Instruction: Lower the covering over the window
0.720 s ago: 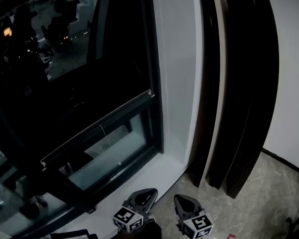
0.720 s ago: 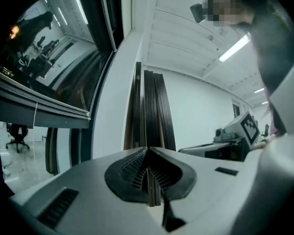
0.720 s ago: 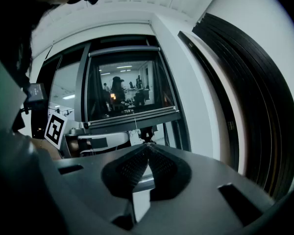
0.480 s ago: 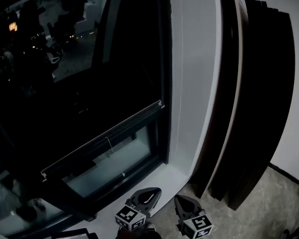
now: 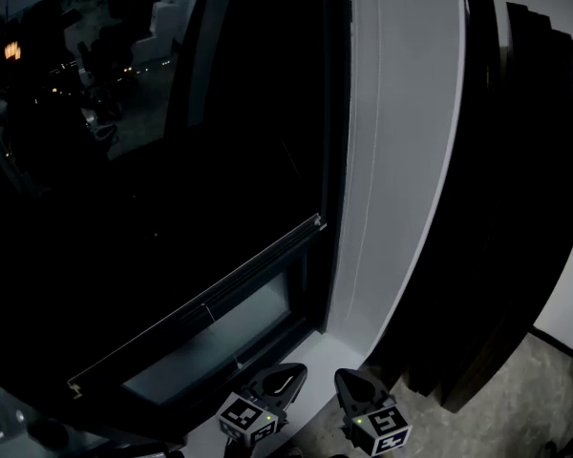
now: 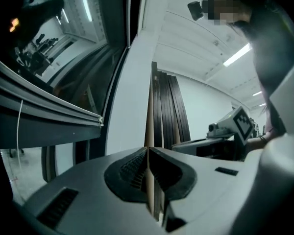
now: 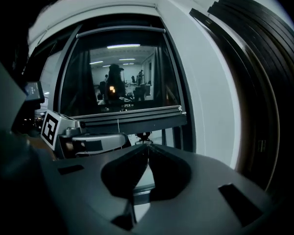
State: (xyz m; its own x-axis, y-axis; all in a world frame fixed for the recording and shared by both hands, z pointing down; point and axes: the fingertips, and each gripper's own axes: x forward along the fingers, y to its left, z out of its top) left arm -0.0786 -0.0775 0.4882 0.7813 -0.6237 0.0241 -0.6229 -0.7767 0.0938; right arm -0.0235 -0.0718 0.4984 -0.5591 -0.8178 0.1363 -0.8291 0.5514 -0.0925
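Left gripper (image 5: 283,378) and right gripper (image 5: 350,384), jaws together and empty, wait near the sill (image 5: 310,347), likely because the blind rail (image 5: 201,299) hangs almost down.

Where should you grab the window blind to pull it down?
Probably its long bottom bar, near the middle where a thin cord hangs. Come from below, on the room side. The bar is stiff and sticks out like a ledge, so jaws can pinch it. The left gripper and right gripper are both shut, so one must open first.

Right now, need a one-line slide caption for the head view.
Blind's bottom rail hangs short of the white sill; left tool and right tool below, both shut, empty.
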